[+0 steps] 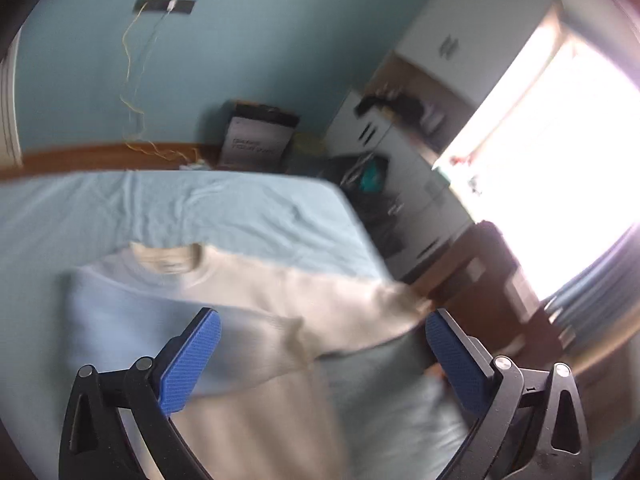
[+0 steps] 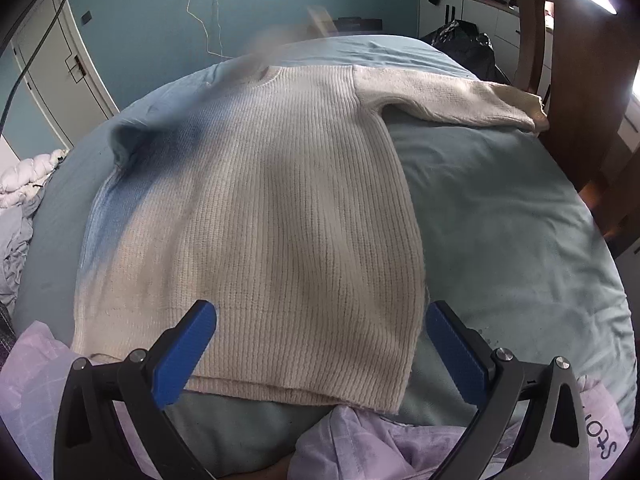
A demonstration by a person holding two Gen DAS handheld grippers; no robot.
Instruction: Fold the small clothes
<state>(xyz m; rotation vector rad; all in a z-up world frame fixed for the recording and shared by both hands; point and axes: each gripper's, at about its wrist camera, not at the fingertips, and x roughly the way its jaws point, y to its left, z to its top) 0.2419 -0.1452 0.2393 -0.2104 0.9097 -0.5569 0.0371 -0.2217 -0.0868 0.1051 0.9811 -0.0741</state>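
Note:
A cream ribbed knit sweater (image 2: pixel 288 208) lies flat on a light blue bed sheet (image 2: pixel 500 220), collar at the far end, hem near me. Its right sleeve (image 2: pixel 448 98) stretches out to the bed's right edge. The left side looks folded in over the body, blurred by motion. My right gripper (image 2: pixel 320 336) is open and empty, hovering over the hem. In the left wrist view, blurred, the sweater (image 1: pixel 240 312) lies below my left gripper (image 1: pixel 322 344), which is open and empty above the body and sleeve (image 1: pixel 360 304).
Lilac clothing (image 2: pixel 380 440) is piled at the bed's near edge. A rumpled white duvet (image 2: pixel 24 176) lies at the left. A wooden post (image 2: pixel 576 80) stands at the right edge. White drawers (image 1: pixel 400 168), a black bag (image 1: pixel 368 184) and a bright window (image 1: pixel 552 152) lie beyond the bed.

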